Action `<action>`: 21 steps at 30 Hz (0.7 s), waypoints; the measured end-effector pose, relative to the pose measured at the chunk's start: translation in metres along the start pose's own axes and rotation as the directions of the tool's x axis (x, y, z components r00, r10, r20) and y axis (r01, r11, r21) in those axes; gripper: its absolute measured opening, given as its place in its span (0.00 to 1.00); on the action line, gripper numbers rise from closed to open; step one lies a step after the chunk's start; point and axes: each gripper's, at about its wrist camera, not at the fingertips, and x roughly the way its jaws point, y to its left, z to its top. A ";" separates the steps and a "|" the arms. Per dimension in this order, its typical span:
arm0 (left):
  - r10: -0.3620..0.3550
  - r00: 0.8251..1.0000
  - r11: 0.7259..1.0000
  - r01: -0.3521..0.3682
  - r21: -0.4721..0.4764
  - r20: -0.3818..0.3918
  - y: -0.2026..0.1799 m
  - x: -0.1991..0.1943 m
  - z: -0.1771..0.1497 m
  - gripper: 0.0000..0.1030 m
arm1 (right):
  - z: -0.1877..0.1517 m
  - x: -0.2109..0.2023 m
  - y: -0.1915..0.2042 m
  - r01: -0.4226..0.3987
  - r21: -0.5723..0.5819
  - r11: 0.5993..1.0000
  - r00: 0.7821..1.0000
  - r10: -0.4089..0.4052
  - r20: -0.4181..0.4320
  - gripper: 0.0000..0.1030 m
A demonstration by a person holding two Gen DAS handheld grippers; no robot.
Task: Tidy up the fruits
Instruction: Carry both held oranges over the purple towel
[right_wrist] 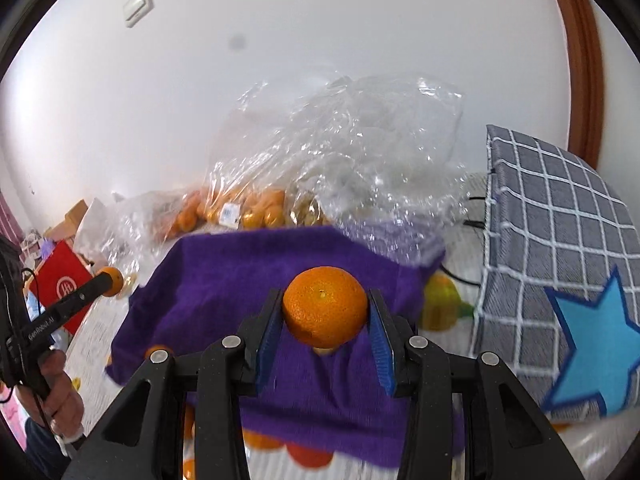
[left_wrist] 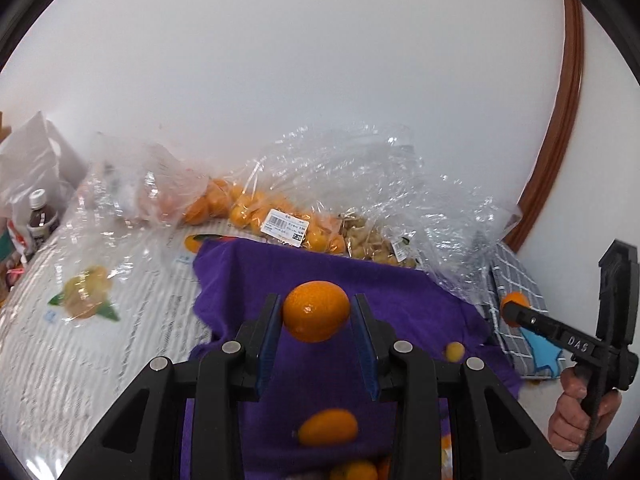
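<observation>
Left wrist view: left gripper (left_wrist: 316,312) clamps a small oval orange kumquat (left_wrist: 316,311) above the purple cloth (left_wrist: 400,292); right gripper (right_wrist: 325,312) pinches a round orange mandarin (right_wrist: 325,306), both lifted, likely for sorting.

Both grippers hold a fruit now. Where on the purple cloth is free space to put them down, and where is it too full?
Free: the middle of the purple cloth, between the clear bags behind and the left gripper and right gripper, holding a kumquat and a mandarin. Crowded: the near edge, where a loose kumquat and other fruit lie, and the bagged back edge.
</observation>
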 end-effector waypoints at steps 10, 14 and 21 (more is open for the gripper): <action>-0.016 0.997 1.000 0.016 -0.004 -0.073 0.007 0.027 -0.019 0.32 | -0.010 0.037 -0.022 0.014 0.012 1.000 0.998 -0.013 -0.067 0.40; -0.003 0.997 1.000 0.004 0.005 -0.078 0.008 0.030 -0.022 0.32 | -0.016 0.050 -0.021 0.029 -0.006 1.000 0.996 -0.030 -0.085 0.40; -0.003 0.997 1.000 0.005 0.019 -0.083 0.005 0.032 -0.024 0.32 | -0.026 0.062 -0.019 0.032 -0.008 0.999 0.995 -0.033 -0.091 0.40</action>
